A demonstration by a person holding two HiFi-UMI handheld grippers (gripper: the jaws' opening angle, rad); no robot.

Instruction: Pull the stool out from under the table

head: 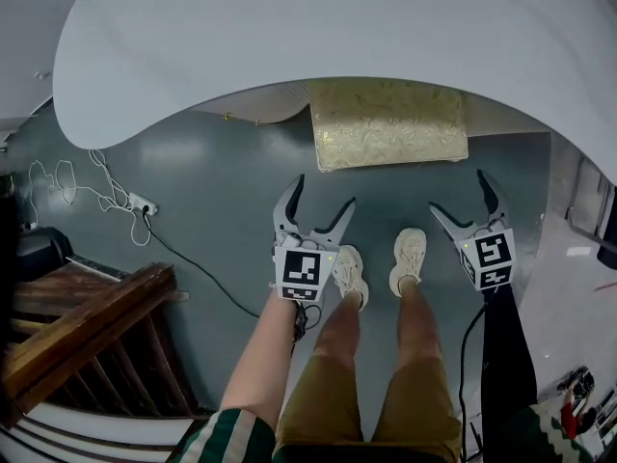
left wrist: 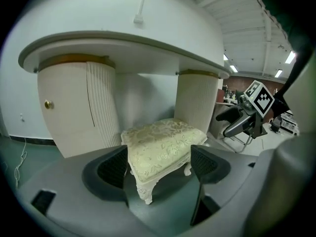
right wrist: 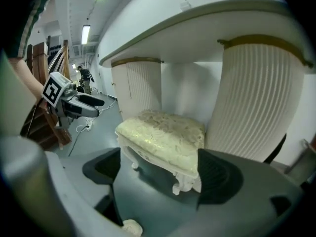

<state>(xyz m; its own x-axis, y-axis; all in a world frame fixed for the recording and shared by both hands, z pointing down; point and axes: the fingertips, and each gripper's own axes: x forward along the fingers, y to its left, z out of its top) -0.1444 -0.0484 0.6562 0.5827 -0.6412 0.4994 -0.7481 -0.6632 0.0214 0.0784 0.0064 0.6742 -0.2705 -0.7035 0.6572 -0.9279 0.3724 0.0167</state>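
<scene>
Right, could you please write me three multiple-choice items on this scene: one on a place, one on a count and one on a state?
1. Where does the cream brocade-cushioned stool with white carved legs stand?
A. on the tabletop
B. partly under the white round-edged table
C. behind the person

2. How many grippers show in the head view?
A. one
B. two
C. three

3. How do the jaws of the left gripper stand?
A. shut on a stool leg
B. shut, empty
C. apart, empty

Answers:
1 B, the tabletop's edge covers the stool's far part.
2 B, the left gripper and the right gripper both show.
3 C, its own view shows them apart, with the stool ahead and untouched.
</scene>
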